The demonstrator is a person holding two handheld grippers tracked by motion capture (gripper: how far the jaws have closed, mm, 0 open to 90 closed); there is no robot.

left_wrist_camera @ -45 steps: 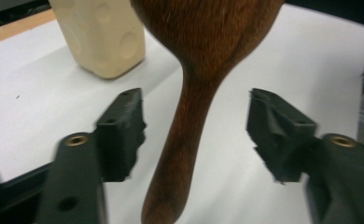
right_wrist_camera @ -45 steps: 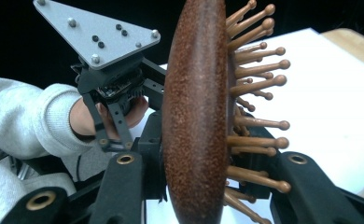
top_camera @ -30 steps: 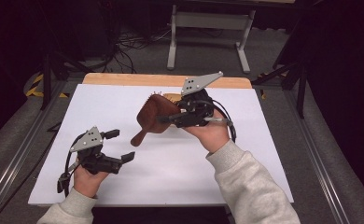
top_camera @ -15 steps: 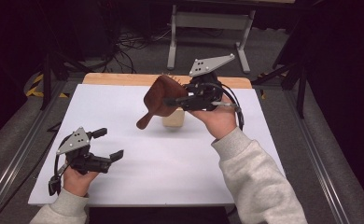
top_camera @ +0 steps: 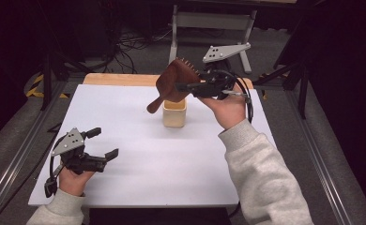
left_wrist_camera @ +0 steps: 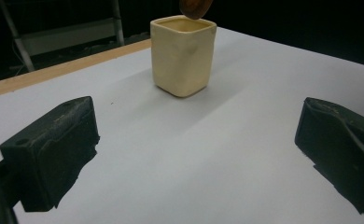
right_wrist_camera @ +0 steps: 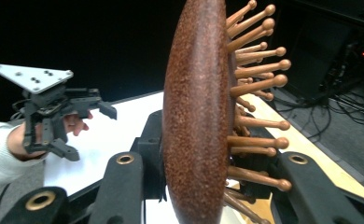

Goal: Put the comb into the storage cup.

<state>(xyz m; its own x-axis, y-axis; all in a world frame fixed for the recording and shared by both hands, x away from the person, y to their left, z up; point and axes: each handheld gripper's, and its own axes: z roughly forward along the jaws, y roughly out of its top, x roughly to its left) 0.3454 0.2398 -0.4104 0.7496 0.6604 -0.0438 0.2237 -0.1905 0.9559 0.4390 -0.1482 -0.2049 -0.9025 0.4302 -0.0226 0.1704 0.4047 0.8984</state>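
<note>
Table: I have a white work surface [top_camera: 139, 178] with a bare wooden strip along its far edge. I keep it uncluttered so the cup is the one target.

Right gripper: my right gripper [top_camera: 183, 87] is raised over the middle of the far half of the table, jaws pointing toward my left. It is clamped on the brush head. In the right gripper view the black jaws press the smooth back on one side and the bristle face on the other, so the brush stands edge-on to that camera.

Left gripper: my left gripper [top_camera: 107, 144] sits low at the near left corner, well apart from the cup. Its jaws stand wide and hold nothing. I judge it is parked there to leave the right hand room.

Hairbrush: the brown wooden hairbrush [top_camera: 174, 80] hangs in the air, handle sloping down toward the cup and wooden pins facing away from me. Gripping the head leaves the handle free, which I judge suits a handle-first drop.

Cup: the cream square cup [top_camera: 174, 113] stands upright near the table's middle. The handle tip is just above its rim in the left gripper view, not yet inside.

Next move, as I judge it: tilt the handle steeper and lower it in.
</note>
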